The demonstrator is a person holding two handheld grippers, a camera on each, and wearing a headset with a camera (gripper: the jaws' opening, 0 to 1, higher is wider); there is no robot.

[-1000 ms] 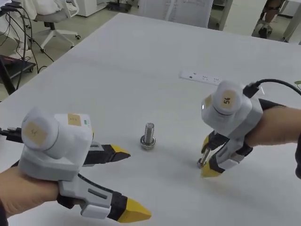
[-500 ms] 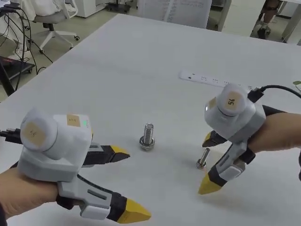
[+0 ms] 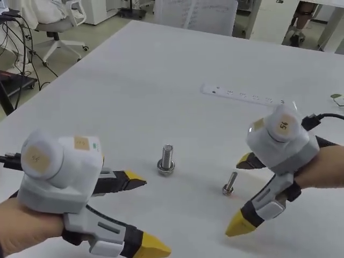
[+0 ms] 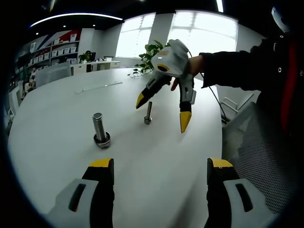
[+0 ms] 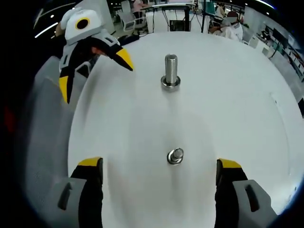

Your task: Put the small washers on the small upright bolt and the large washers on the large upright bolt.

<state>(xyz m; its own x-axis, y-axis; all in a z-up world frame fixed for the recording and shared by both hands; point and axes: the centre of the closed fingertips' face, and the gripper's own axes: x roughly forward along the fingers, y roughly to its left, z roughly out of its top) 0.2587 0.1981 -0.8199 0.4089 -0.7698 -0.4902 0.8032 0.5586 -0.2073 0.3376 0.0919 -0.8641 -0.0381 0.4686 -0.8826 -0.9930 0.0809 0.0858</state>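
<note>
The large upright bolt [image 3: 167, 159] stands mid-table with washers stacked at its foot; it also appears as the large bolt [image 4: 99, 129] and the large bolt [image 5: 170, 71]. The small upright bolt [image 3: 229, 183] stands to its right with a washer at its base, seen too as the small bolt [image 4: 148, 113] and the small bolt [image 5: 175, 156]. My right gripper [image 3: 243, 194] hangs open just right of the small bolt, nothing between its fingers. My left gripper [image 3: 141, 214] is open at the near left, apart from both bolts.
A white power strip [image 3: 243, 96] lies flat on the white table [image 3: 134, 91] beyond the bolts. Office chairs and cables stand off the table's far left edge. A plant [image 4: 149, 57] sits at the far table end in the left gripper view.
My right gripper has opened and drawn back to the right, leaving the small bolt standing free. The left gripper has barely moved. The head camera shifted slightly.
</note>
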